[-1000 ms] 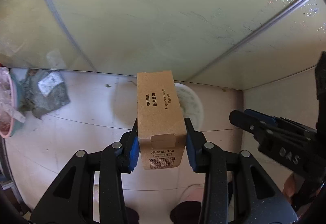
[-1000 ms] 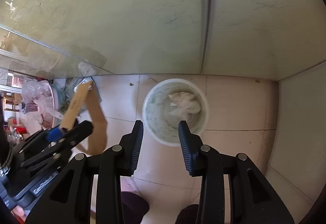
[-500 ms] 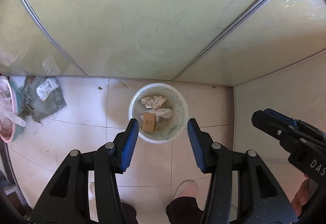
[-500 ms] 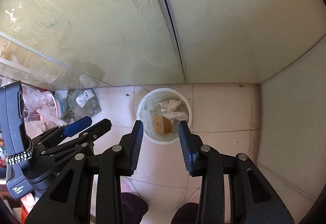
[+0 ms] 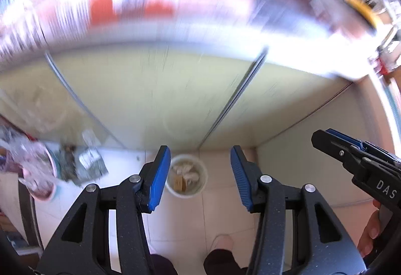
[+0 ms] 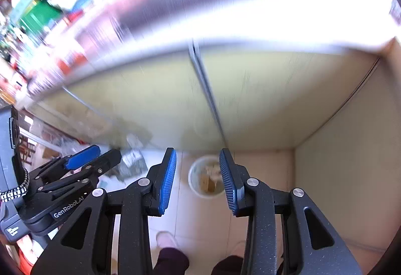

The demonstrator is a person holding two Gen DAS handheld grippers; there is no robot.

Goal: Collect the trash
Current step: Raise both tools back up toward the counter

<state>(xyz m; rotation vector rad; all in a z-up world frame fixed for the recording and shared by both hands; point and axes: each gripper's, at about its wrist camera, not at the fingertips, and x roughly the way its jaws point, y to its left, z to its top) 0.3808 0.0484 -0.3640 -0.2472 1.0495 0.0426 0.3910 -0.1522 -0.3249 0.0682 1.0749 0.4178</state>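
The left hand-held gripper [image 5: 198, 176] was seen with its blue-padded fingers [image 5: 159, 178] spread apart and nothing held between them, and the right hand-held gripper [image 6: 198, 179] was likewise found parted and empty. Both were held high above a tiled floor [image 5: 220, 215]. Far below, a small white bucket [image 5: 203, 183] was framed between the left gripper's fingers, standing on the floor close to the foot of a pale yellow-green panelled wall [image 5: 150, 99]. Inside the bucket a brown cardboard box [image 5: 178, 183] was seen lying beside crumpled white paper [image 5: 189, 172]. In the right wrist view the same bucket [image 6: 194, 183] was seen between the right gripper's fingers, with the box [image 6: 206, 182] resting in it; the far rim was partly hidden by the right-hand pad. To the left of the bucket, well apart from it, a heap of grey-green rubbish [image 5: 80, 167] lay on the floor beside a pink basin [image 5: 40, 174] holding clear plastic. The right gripper's body was caught at the right edge of the left wrist view, and the left gripper's body at the left edge of the right wrist view. The upper part of both views was heavily blurred, so that only coloured smears could be made out there. The toes of the person's shoes [image 6: 166, 240] were visible on the tiles beneath the grippers.
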